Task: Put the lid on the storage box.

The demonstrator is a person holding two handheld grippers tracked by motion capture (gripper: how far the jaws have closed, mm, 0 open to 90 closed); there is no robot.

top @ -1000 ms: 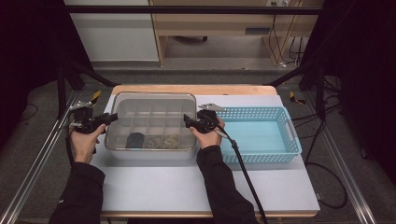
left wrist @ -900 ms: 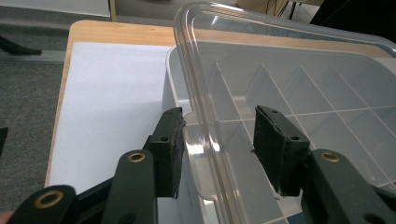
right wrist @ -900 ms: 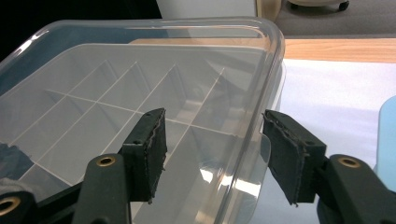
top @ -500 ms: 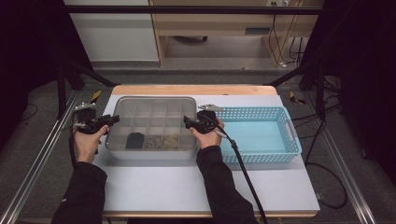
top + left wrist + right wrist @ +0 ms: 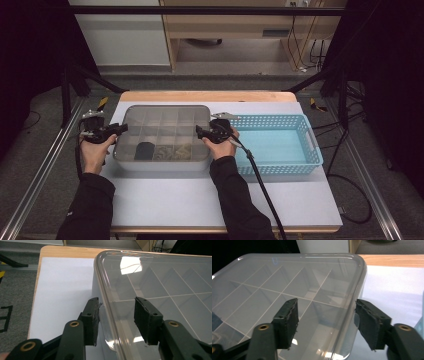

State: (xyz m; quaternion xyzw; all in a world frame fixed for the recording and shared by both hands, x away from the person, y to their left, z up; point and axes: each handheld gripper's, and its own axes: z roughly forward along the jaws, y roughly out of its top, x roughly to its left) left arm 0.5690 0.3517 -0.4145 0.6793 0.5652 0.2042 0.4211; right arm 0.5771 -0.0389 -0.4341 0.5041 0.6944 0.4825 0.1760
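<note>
One clear lidded compartment box (image 5: pixel 162 134) sits mid-surface (image 5: pixel 165 200), with one blue basket (image 5: pixel 280 142) at its 3 o'clock. Two hand-held grippers flank it: the left hand-held gripper (image 5: pixel 116 315) at 9 o'clock, jaws just closing, straddles the lid's edge unpressed. The right hand-held gripper (image 5: pixel 327 323) at 3 o'clock, jaws just opening, stands apart around the opposite edge.

Empty blue basket (image 5: pixel 280 145), white mat (image 5: pixel 200 200)

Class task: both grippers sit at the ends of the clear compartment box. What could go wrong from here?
1. The left gripper and right gripper straddle the box rim with fingers open; a lift might slip.
2. An uneven lift could tip the small items from their compartments.
3. The basket stands close alongside, so the box could bump it.
</note>
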